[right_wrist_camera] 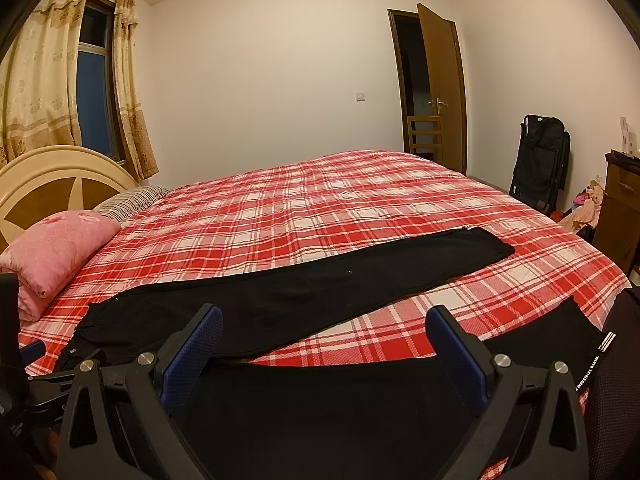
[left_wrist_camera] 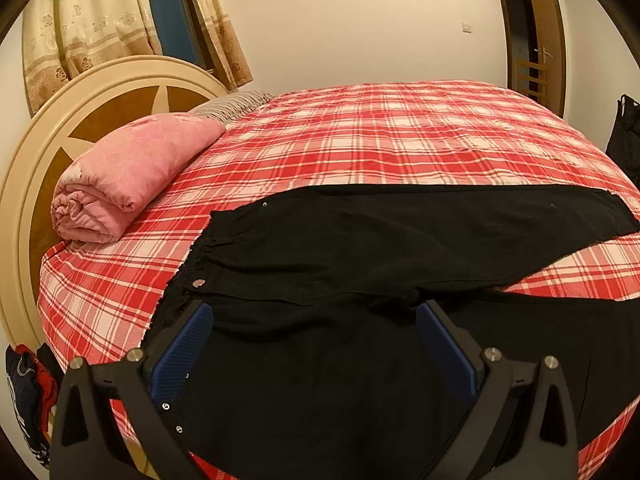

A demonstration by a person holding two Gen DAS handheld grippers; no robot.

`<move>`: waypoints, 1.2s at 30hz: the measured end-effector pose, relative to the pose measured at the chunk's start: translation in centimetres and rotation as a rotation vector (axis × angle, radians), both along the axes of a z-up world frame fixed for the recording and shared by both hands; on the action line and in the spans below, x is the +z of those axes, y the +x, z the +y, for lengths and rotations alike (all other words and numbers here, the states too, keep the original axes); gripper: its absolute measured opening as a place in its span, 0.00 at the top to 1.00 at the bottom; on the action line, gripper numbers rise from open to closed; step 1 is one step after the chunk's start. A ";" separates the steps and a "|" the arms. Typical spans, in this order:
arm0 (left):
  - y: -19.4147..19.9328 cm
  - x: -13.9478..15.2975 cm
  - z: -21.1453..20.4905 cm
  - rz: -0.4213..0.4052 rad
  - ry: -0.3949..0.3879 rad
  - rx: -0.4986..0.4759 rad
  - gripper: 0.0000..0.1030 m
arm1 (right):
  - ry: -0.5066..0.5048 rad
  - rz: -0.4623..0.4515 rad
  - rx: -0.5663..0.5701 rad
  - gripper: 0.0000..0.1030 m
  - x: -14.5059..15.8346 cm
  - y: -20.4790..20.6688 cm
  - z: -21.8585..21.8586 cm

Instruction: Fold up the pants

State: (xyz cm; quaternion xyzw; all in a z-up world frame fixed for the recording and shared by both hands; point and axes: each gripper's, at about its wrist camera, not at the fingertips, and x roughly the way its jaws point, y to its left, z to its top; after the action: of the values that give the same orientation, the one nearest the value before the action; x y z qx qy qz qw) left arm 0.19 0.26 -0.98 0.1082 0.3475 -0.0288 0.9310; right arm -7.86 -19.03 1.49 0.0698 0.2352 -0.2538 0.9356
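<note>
Black pants [left_wrist_camera: 360,240] lie spread flat on the red plaid bed [left_wrist_camera: 360,140], waistband with a metal button to the left, legs running right in a V. My left gripper [left_wrist_camera: 314,312] hovers open over the near hip area by the waistband, blue pads wide apart, nothing pinched. In the right wrist view the same pants [right_wrist_camera: 320,292] stretch across the bed, the far leg reaching right, the near leg under me. My right gripper [right_wrist_camera: 324,316] stands open above the near leg, nothing between its fingers. The left gripper's body [right_wrist_camera: 24,376] shows at the left edge.
A rolled pink quilt [left_wrist_camera: 132,176] and a striped pillow [left_wrist_camera: 236,104] lie by the round headboard [left_wrist_camera: 48,132]. Clothes [left_wrist_camera: 28,392] hang at the bed's left side. A black folded stroller [right_wrist_camera: 540,164], a wooden cabinet [right_wrist_camera: 620,216] and an open door [right_wrist_camera: 440,88] stand to the right.
</note>
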 end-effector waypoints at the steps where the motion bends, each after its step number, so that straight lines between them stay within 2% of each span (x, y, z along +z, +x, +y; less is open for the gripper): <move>1: 0.0 0.0 0.0 0.000 0.001 0.000 0.00 | 0.001 0.000 0.001 0.01 0.0 0.0 0.0; 36: -0.1 -0.2 0.2 0.018 0.000 0.000 0.00 | 0.014 0.012 -0.001 0.01 -0.2 0.3 0.1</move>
State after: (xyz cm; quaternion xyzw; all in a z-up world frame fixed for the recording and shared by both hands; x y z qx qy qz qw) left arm 0.11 0.51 -1.22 0.1078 0.3558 -0.0301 0.9278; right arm -7.57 -18.89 1.29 0.0749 0.2426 -0.2528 0.9336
